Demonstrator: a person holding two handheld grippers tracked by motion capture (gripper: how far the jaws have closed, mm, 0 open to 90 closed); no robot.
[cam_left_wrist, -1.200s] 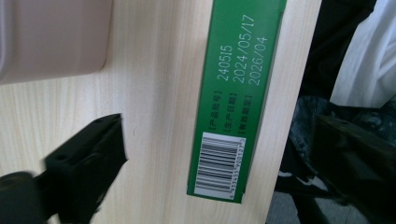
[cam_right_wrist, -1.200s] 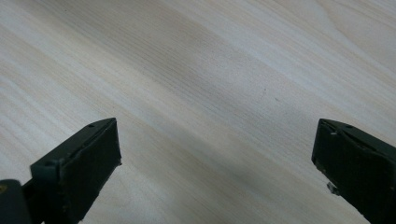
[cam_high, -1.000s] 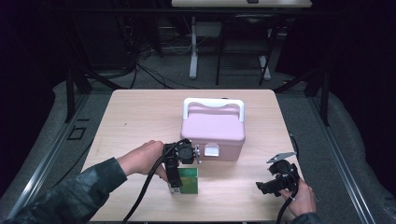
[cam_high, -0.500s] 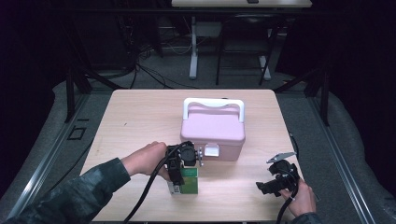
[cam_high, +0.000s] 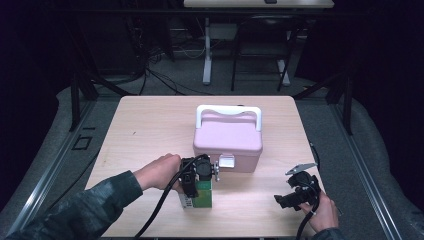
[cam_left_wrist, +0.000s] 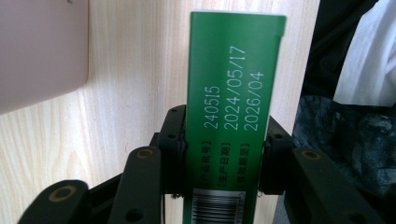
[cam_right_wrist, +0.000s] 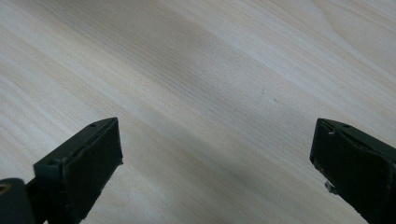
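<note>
Green box (cam_left_wrist: 231, 107): one, lying on the table's (cam_high: 150, 125) near edge, just in front of the pink case (cam_high: 227, 142).
Left gripper (cam_high: 197, 175): its jaws have just been closing and now pinch the box by its long sides.
Step in hand: the grasp looks made; the lift is not yet begun.
Next move: probably a straight raise, holding the pinch firm.
Right gripper (cam_high: 292, 197): jaws spread wide over bare wood, holding nothing.
Count: one box, one case, two grippers.

Green box (cam_left_wrist: 229, 116) lower end cut off by frame; barcode partly hidden.
</note>
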